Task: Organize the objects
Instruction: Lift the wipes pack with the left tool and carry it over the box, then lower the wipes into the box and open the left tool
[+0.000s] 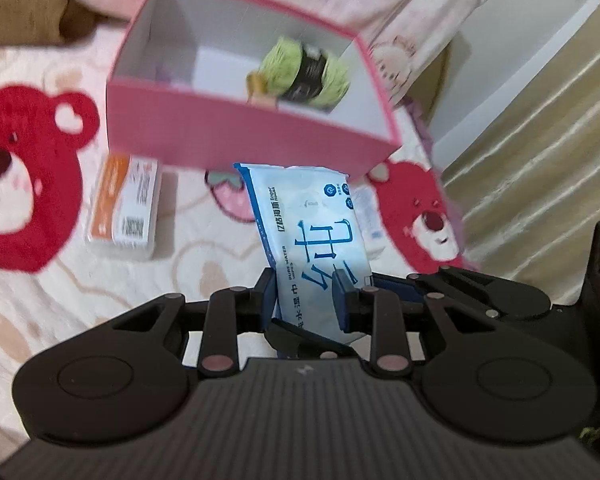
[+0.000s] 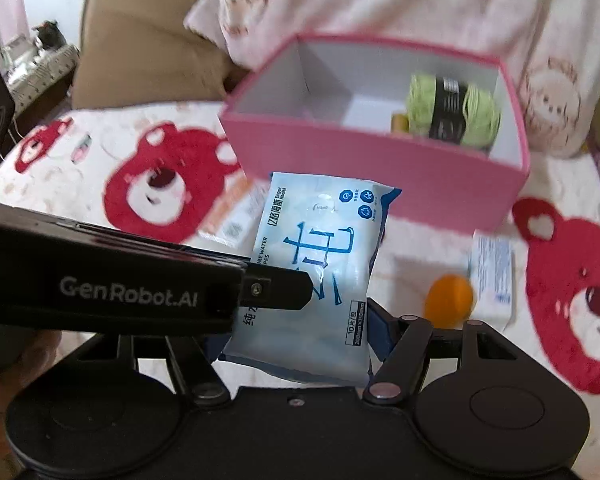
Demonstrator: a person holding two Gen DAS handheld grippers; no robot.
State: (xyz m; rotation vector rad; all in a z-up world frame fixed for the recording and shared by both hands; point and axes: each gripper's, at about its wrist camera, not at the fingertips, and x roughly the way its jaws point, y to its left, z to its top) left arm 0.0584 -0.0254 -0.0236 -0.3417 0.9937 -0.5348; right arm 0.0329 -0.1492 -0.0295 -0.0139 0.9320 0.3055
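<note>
Wipes pack [image 1: 312,236] pinched in left gripper [image 1: 306,300], bracketed by right gripper [image 2: 296,316] jaws with pad contact unclear, long axis toward 12 o'clock, off blanket [image 1: 28,300], pink box [image 1: 236,136] just beyond at 12.

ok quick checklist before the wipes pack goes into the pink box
1. Left hand-held gripper shut on the wipes pack: ok.
2. Right hand-held gripper gripping the pack too: cannot tell, the left one hides its near finger.
3. Pink box open on top: ok.
4. Free floor inside, left of the green yarn: ok.
5. Pack lifted above the box rim: not ok, it sits in front of the near wall.
6. Orange ball and white carton clear of the path: ok.
</note>
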